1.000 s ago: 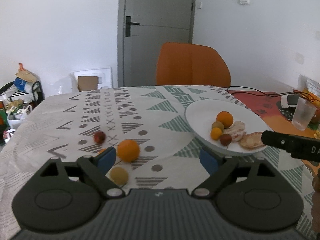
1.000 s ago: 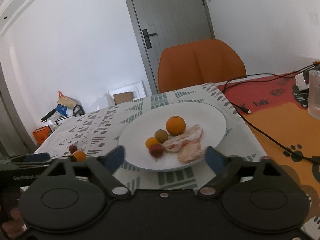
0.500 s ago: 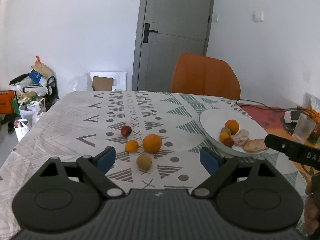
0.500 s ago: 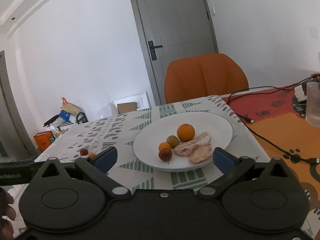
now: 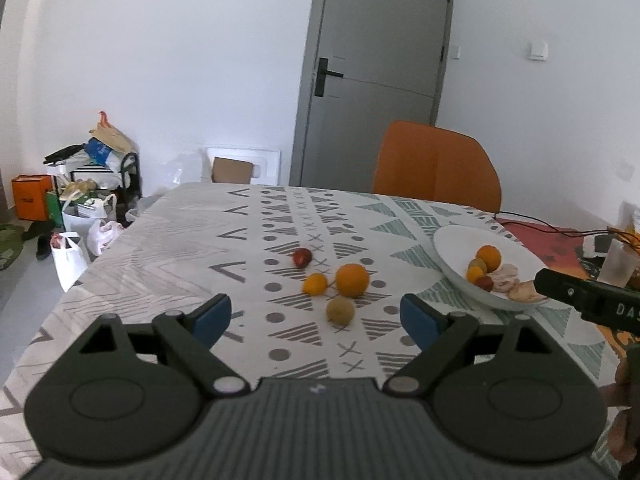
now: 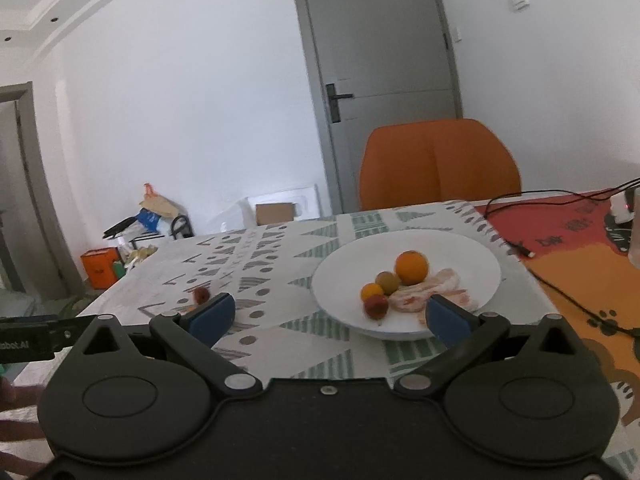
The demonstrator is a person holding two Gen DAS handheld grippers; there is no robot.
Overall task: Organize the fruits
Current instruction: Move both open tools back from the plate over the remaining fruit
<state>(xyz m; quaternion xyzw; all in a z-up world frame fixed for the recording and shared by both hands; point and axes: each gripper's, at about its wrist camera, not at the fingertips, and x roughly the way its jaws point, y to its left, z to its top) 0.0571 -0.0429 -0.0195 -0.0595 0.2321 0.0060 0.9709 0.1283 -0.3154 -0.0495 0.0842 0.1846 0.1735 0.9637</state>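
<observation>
At the near edge, left claw (image 5: 316,318): spread wide, nothing held; it has been drawn back and raised over the last second, so the loose fruits are now seen farther off.
Right claw (image 6: 327,316): spread wide and empty; likewise pulled back from the plate (image 6: 472,252).
Loose fruits: large orange (image 5: 352,280), small orange (image 5: 315,283), greenish fruit (image 5: 340,310) and red fruit (image 5: 302,257) are clustered on the patterned surface (image 5: 248,248), left of the plate.
Plated fruits: an orange (image 6: 411,267), a small orange (image 6: 372,291), a green-brown one (image 6: 387,281), a red one (image 6: 376,306) and peeled segments (image 6: 432,294) are gathered on it.
Meaning: no grasp has been begun; four fruits are judged still to be moved.
Hidden: in the right view the loose cluster is mostly covered by the left fingertip; motion blur softens the plated fruit.
</observation>
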